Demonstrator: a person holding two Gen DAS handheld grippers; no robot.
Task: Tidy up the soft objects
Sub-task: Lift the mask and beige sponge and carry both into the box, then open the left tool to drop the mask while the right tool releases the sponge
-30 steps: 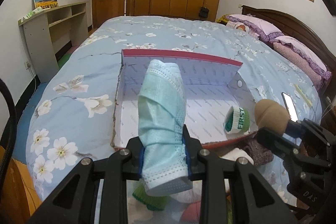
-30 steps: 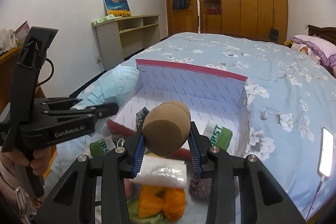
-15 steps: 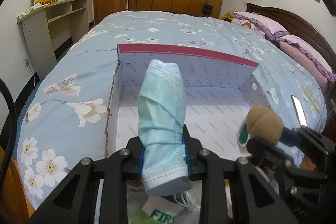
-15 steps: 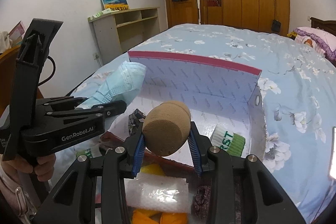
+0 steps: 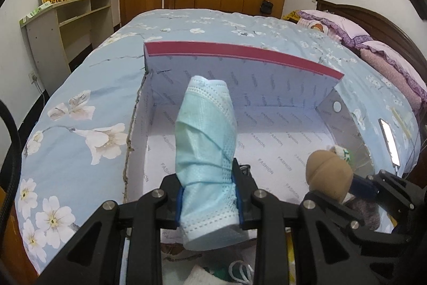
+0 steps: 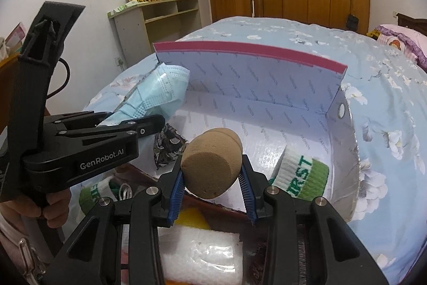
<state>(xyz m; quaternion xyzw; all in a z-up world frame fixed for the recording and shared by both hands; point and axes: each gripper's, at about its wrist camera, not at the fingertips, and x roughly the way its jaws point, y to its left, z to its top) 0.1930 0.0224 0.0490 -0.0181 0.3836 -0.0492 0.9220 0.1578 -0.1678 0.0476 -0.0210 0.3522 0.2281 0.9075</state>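
From the left wrist view, a light blue face mask [image 5: 206, 151] is seen pinched between the fingers of the left gripper [image 5: 208, 194], held up over the near-left part of the open box [image 5: 240, 55] that lies on the bed [image 5: 80, 103]. The box floor beneath it is mostly bare. Off to the right, the right gripper [image 5: 347, 188] is glimpsed with a tan sponge [image 5: 327, 179] carried in it.

Over to the right wrist view: the tan sponge [image 6: 210, 164] is clamped between the blue fingers [image 6: 177, 188] of the right gripper [image 6: 212, 186], poised above the box's near edge. Already inside are a green-and-white sock [image 6: 301, 175] and a dark patterned pouch [image 6: 168, 148]. More soft items, a white foam block [image 6: 200, 255] among them, are left waiting outside the box.

The step in hand looks like delivery: both items are being carried into the box. Next, each would likely need lowering to the floor, then the fingers spread, with the mask kept clear of the pouch.
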